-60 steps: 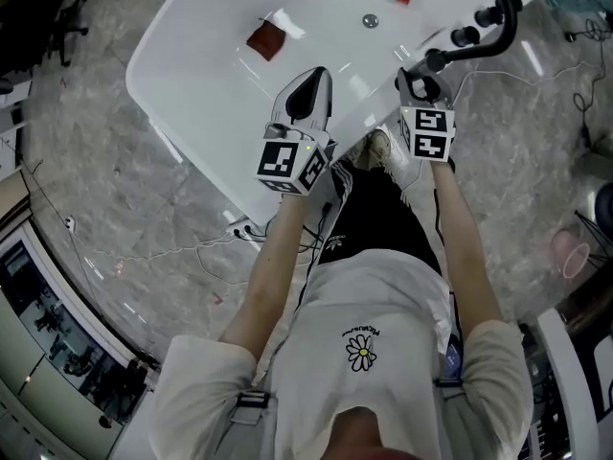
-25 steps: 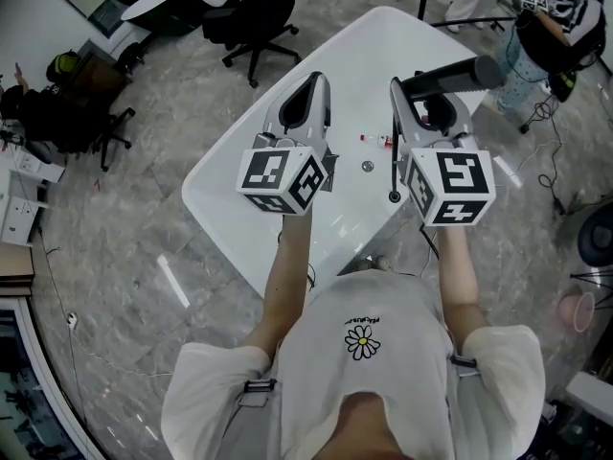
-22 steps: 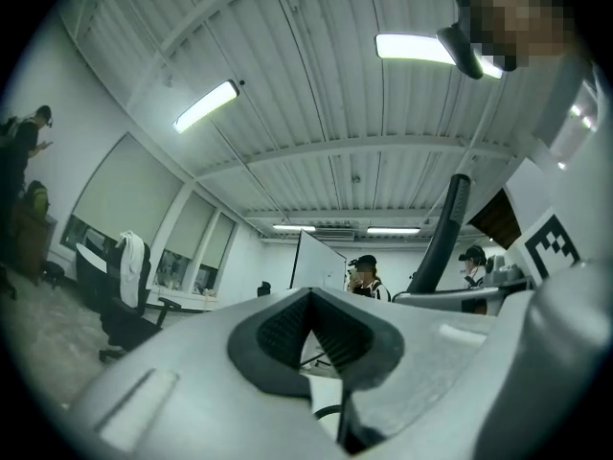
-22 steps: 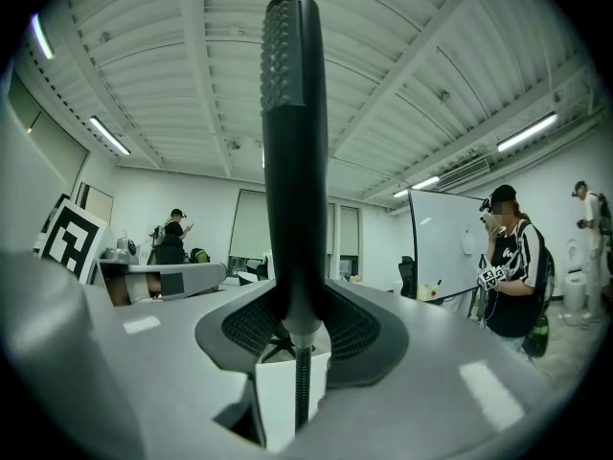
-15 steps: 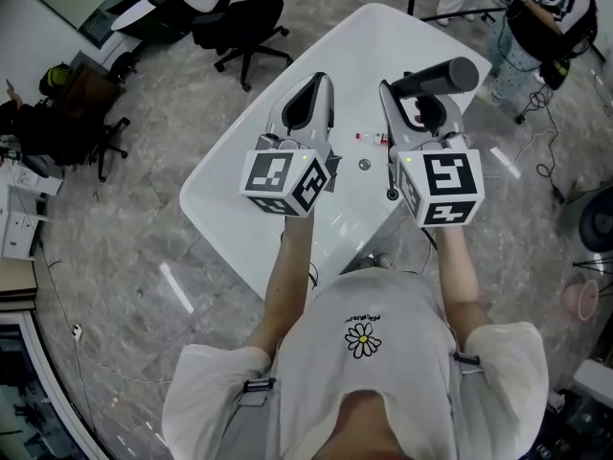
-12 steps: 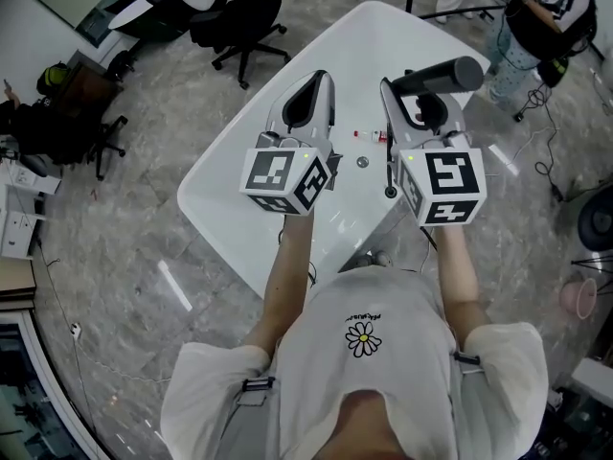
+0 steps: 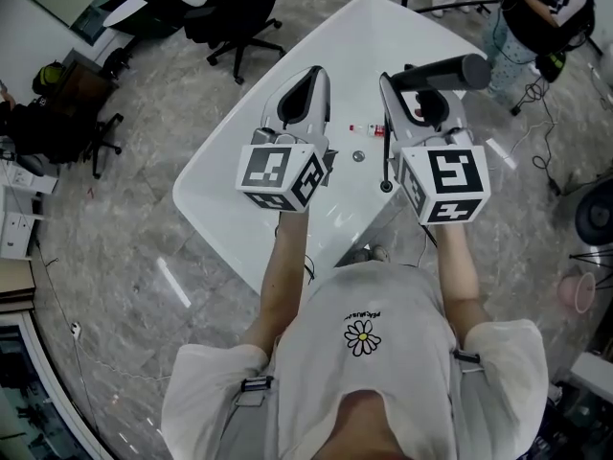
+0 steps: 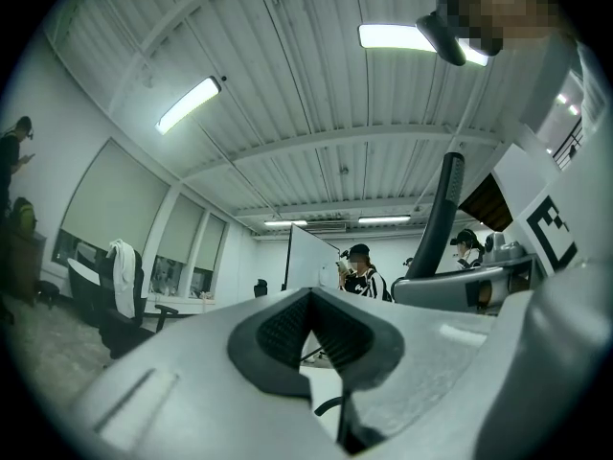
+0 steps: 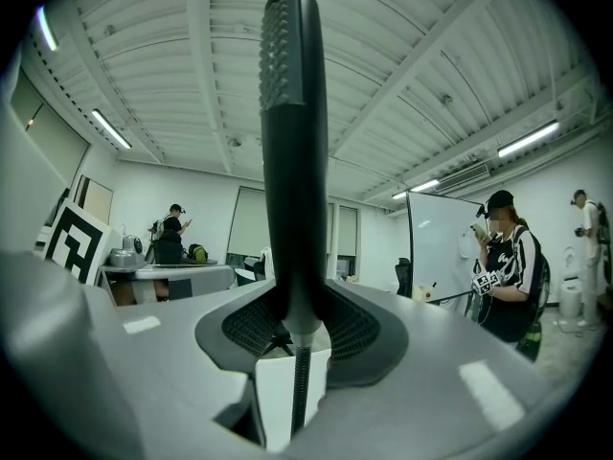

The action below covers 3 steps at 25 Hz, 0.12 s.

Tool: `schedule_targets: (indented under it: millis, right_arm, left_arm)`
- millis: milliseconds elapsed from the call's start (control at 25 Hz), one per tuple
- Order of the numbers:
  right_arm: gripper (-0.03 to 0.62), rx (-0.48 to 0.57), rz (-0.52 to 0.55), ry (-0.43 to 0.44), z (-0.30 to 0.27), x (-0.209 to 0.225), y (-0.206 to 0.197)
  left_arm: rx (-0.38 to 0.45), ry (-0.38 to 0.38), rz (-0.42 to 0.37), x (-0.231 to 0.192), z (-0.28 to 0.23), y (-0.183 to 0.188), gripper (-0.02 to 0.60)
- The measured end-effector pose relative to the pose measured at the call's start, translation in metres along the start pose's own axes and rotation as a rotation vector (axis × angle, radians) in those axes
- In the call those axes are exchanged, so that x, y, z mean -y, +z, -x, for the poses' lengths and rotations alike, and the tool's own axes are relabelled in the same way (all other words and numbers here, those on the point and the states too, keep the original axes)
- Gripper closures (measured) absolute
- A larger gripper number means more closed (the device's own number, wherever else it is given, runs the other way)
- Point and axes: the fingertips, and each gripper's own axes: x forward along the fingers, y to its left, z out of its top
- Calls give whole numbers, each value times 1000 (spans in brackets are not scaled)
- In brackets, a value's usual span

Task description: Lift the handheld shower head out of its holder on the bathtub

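In the head view my right gripper (image 7: 420, 103) is held high over the white bathtub (image 7: 230, 192), shut on the black handheld shower head (image 7: 442, 72), which lies crosswise with its head to the right. Its hose (image 7: 386, 161) hangs down toward the tub. In the right gripper view the shower head (image 9: 291, 151) stands upright between the jaws of my right gripper (image 9: 292, 326), with the ribbed hose (image 9: 299, 396) below. My left gripper (image 7: 308, 82) is shut with nothing in it, level with the right one. From the left gripper (image 8: 310, 316) view the shower head (image 8: 442, 217) shows at right.
A small red-capped bottle (image 7: 368, 129) and the drain (image 7: 359, 156) lie in the tub. Black office chairs (image 7: 235, 15) stand at the back left. A person (image 7: 538, 8) stands at the back right. Cables (image 7: 536, 161) and a pink bucket (image 7: 578, 290) are on the floor at right.
The right gripper has risen from the tub's rim with the shower head in it, the hose now trailing down. Both grippers are higher and nearer the camera. Little moved in the last half second.
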Motion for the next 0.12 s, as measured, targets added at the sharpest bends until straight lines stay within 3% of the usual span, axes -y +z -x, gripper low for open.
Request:
schedule_targets:
  millis: [120]
  right_arm:
    - [441,9,-18,-1,3,6,1]
  left_arm:
    - [0,2,-20,3,-4,2,580]
